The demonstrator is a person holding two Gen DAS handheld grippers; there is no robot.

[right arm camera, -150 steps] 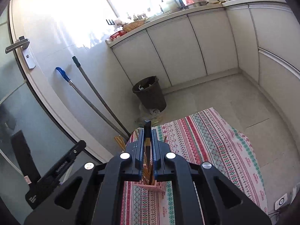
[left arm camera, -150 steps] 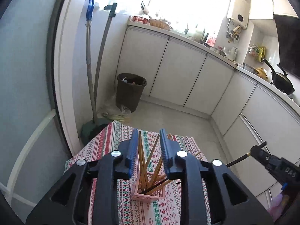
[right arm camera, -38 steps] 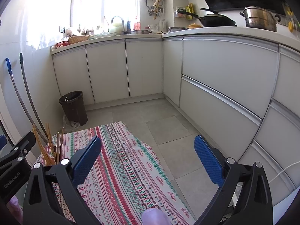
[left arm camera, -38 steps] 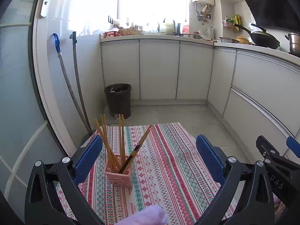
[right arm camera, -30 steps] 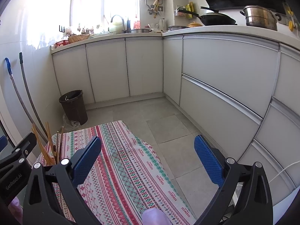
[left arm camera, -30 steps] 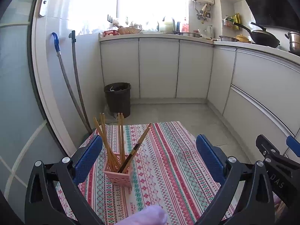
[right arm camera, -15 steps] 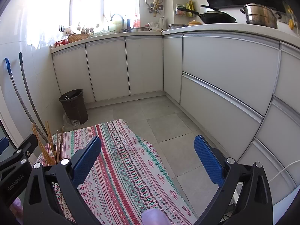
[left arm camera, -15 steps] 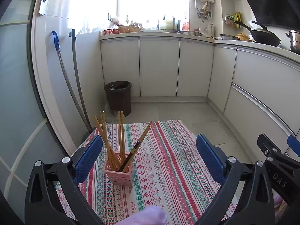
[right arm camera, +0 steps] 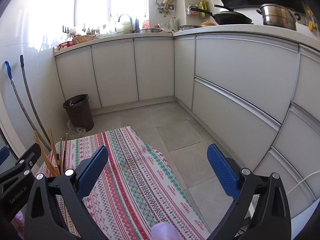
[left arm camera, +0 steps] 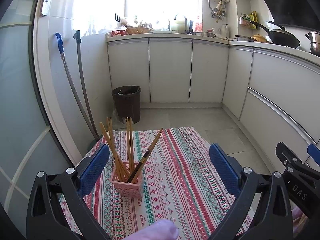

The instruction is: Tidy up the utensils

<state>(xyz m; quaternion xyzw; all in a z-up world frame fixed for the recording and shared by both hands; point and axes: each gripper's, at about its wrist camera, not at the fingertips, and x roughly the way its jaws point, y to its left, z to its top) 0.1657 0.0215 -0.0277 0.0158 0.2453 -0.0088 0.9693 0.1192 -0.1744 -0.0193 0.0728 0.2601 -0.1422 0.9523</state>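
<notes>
Patterned tablecloth (left arm camera: 180, 180), pink basket (left arm camera: 128, 188) — splayed chopsticks (left arm camera: 129, 146)

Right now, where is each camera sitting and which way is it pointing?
Left wrist: sits on the left gripper, jaws open, facing the pink basket of chopsticks on the striped cloth; a fingertip shows below.
Right wrist: sits on the right gripper, jaws open, facing the cloth's right edge and the floor; the left gripper shows at far left.
Shared: chopsticks, cloth, bin, cabinets.

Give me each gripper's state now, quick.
Left gripper: open, holding nothing.
Right gripper: open, holding nothing.
</notes>
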